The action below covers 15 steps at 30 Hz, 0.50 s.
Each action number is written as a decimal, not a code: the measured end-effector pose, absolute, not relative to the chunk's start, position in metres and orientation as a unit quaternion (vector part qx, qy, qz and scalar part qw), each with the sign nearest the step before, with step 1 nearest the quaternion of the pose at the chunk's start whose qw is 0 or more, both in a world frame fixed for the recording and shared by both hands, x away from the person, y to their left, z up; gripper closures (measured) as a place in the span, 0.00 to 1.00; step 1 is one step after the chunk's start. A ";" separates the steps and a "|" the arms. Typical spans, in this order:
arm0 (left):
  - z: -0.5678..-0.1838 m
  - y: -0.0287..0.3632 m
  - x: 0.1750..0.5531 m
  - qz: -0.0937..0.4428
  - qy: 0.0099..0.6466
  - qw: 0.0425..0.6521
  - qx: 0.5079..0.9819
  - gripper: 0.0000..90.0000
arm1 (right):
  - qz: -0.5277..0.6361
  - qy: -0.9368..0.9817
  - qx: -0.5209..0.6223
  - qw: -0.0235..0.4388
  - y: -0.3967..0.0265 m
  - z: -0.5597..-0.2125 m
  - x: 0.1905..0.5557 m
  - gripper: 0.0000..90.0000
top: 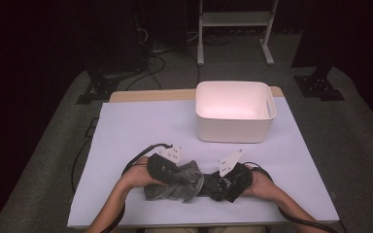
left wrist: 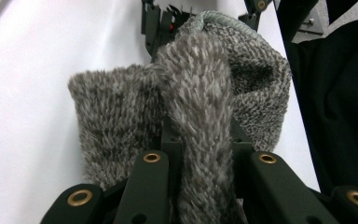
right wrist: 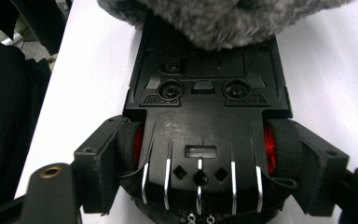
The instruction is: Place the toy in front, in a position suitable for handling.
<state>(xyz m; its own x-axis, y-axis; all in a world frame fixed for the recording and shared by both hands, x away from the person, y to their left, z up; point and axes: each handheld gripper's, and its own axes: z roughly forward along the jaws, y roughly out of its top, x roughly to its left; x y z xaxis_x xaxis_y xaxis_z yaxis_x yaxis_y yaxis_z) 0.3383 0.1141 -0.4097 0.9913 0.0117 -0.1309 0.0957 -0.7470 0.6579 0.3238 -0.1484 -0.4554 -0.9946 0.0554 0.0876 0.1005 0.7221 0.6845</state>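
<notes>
Most of the toy car point(right wrist: 205, 135) is hard to make out. In the high view it's just a dark lump at lower middle, squeezed between the two hands, and its far end is buried under the grey fuzzy cloth point(top: 177, 182). The right gripper view gives the best look: it's flipped belly up, a black plastic underside with screw wells, four silver strips near the bottom edge, and black tyres on red hubs at both sides. The lower edge of that frame cuts off its near end, and the cloth covers its top end. No brand or writing I can read anywhere.

Right tongs point(right wrist: 205, 154) are spread wide and clamped on the car across its wheels, one jaw on each side. Left tongs point(left wrist: 200, 163) are closed on a fold of the cloth, which runs straight up between the jaws. The cloth is shaggy, mottled grey, knit-looking on one face, with a pale corded hem at the top of the left gripper view.

Everything sits on the white table point(top: 126, 131), lower centre. A white bin point(top: 235, 128) stands upper right, well apart.
</notes>
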 end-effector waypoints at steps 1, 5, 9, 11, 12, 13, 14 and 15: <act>-0.411 0.114 0.338 -0.060 0.028 0.353 0.933 0.84 | -0.373 -0.926 -0.043 0.031 -0.149 -0.456 0.324 0.25; -0.417 0.115 0.335 -0.067 0.028 0.352 0.933 0.84 | -0.387 -0.920 -0.061 0.029 -0.148 -0.454 0.325 0.24; -0.418 0.117 0.333 -0.069 0.029 0.354 0.932 0.84 | -0.385 -0.920 -0.064 0.021 -0.149 -0.451 0.322 0.23; -0.418 0.117 0.333 -0.070 0.027 0.352 0.933 0.84 | -0.382 -0.922 -0.064 0.016 -0.152 -0.450 0.320 0.23; -0.418 0.117 0.333 -0.070 0.027 0.352 0.933 0.84 | -0.382 -0.922 -0.064 0.016 -0.152 -0.450 0.320 0.23; -0.418 0.118 0.333 -0.070 0.030 0.351 0.933 0.84 | -0.381 -0.922 -0.070 0.011 -0.155 -0.448 0.318 0.23; -0.418 0.118 0.333 -0.070 0.030 0.351 0.933 0.84 | -0.380 -0.922 -0.072 0.006 -0.157 -0.448 0.318 0.24; -0.418 0.118 0.333 -0.069 0.029 0.350 0.934 0.84 | -0.380 -0.922 -0.075 0.003 -0.159 -0.447 0.317 0.25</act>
<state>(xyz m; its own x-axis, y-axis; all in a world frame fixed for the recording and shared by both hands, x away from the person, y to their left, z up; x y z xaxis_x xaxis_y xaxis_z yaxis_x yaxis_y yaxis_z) 0.3335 0.1180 -0.4183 0.9888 0.0063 -0.1492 0.1028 -0.7534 0.6495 0.3170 -0.1592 -0.4467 -0.9886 0.1370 0.0625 0.1413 0.7000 0.7001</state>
